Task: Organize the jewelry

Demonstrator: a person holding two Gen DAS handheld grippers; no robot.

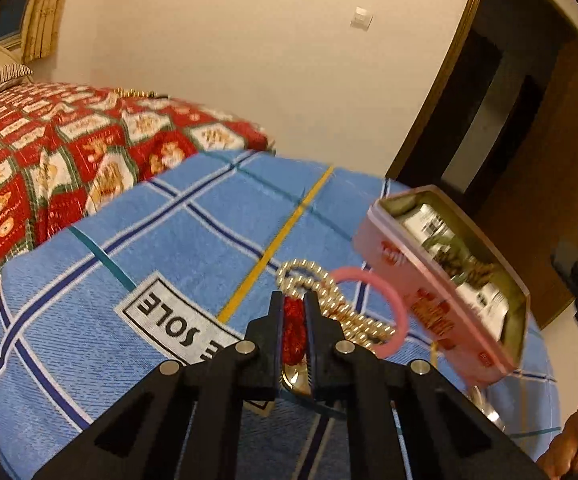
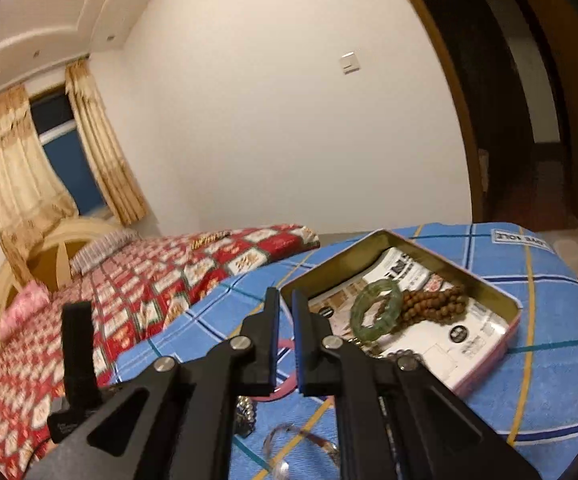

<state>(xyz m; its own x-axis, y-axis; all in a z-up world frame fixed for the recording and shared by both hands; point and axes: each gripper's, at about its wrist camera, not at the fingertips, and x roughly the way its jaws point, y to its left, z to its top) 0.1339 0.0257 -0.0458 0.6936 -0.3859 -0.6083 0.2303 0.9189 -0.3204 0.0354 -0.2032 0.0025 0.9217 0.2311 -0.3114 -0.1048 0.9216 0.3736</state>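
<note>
My left gripper (image 1: 293, 300) pinches a red bracelet (image 1: 293, 330) on the blue towel (image 1: 209, 220), beside gold beads (image 1: 329, 300) and a pink bangle (image 1: 385, 308). My right gripper (image 2: 285, 300) is closed, empty, near the tin (image 2: 485, 364).

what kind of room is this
Most likely a bedroom in a home. A bed with a red patterned bedspread runs back to a cream headboard, gold curtains hang at a window, and a blue checked towel spread on the near end of the bed serves as the work surface.
</note>
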